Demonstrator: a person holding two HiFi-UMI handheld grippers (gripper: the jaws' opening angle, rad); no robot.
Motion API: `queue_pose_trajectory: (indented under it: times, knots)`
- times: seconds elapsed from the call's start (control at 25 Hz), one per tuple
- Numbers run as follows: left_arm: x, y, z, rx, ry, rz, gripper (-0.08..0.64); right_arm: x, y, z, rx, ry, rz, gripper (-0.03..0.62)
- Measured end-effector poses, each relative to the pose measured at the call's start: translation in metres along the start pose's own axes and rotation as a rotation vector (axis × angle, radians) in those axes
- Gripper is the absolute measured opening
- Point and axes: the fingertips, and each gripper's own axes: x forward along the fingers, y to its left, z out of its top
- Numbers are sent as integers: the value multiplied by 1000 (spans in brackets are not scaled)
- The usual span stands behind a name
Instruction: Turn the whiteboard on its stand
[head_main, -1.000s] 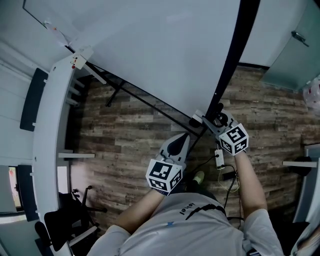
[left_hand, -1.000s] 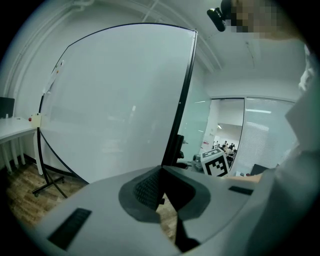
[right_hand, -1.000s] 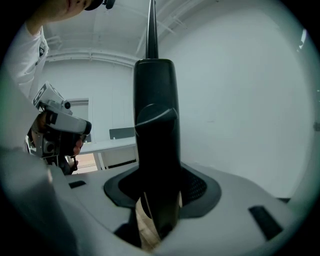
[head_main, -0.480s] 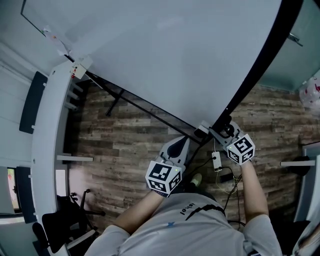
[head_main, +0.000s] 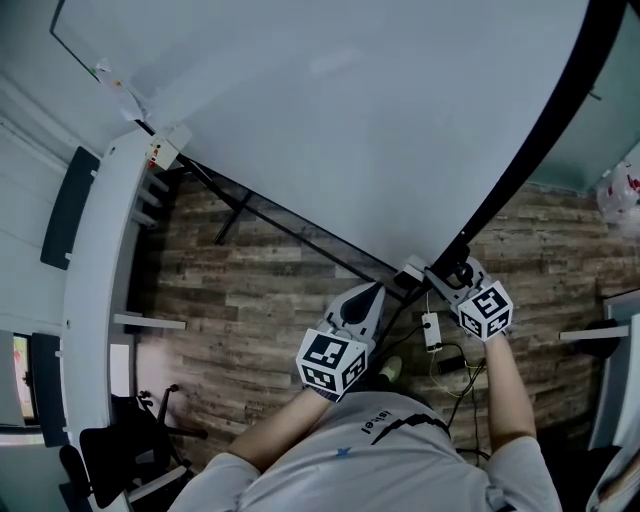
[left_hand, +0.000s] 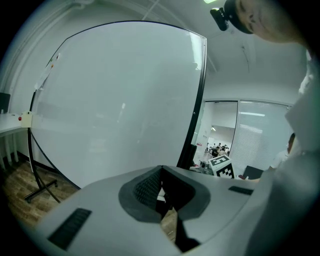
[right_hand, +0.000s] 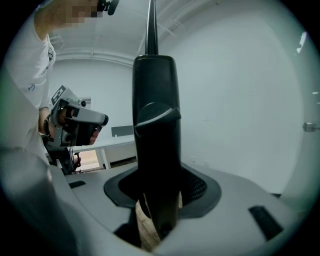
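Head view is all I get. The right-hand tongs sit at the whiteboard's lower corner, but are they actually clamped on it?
Observer: Yes. In the right gripper view the whiteboard frame, a black bar, stands between the right tongs, and they are closed on it.
Visitor: And the other tongs, do they hold anything?
Observer: No. The left gripper view shows the left tongs together with nothing between them.
Visitor: What are they aimed at?
Observer: That view looks along them at the white board face, which they do not touch.
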Motion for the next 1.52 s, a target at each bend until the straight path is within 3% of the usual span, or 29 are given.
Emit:
queue_pose_trajectory:
  times: [0.24,0.44,0.72,1.0,1.28,1.52]
  knots:
    - [5,-10,-2,1,7,-28,11,-2,-4,-6,24,29,-81,187]
    - [15,-22,4,5,8,-54,11,-11,-12,-5,137,50,-181,187]
    - [19,-31,5,19,23,-98,11,-38,-8,-7,204,63,-320,192]
    - [16,-43,-5,28,67,-118,11,-69,18,16,296,-27,-332,190]
    - [-5,-59,-4,46,97,-186,11,-74,68,37,375,-104,-319,96]
    - [-30,-52,5,47,109,-285,11,-68,110,53,390,-149,-415,32]
